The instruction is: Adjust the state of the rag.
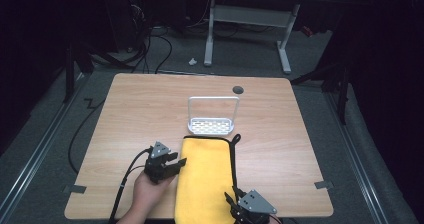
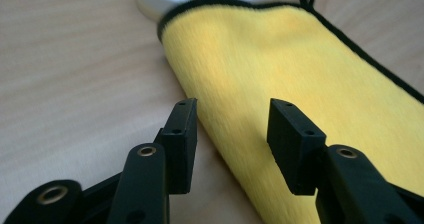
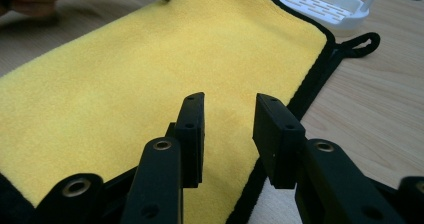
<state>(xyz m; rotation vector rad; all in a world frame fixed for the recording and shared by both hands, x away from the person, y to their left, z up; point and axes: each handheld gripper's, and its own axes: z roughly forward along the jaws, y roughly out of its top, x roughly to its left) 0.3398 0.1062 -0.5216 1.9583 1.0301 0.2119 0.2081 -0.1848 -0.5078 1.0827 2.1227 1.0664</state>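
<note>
Here the left gripper [image 1: 176, 160] hovers at the left edge of the yellow towel [image 1: 206, 176], jaws apart and empty. The towel lies flat on the wooden table [image 1: 135, 109], its far end just under a white rack [image 1: 212, 115]. The right gripper [image 3: 227, 134] stands over the towel's right black-trimmed edge, jaws parted, gripping nothing.

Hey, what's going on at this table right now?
A person holds a gripper in each hand over a yellow towel lying flat on the wooden table. The left gripper sits open at the towel's left edge, the right gripper open near its right edge. Neither grips it. A white rack stands behind the towel.
</note>
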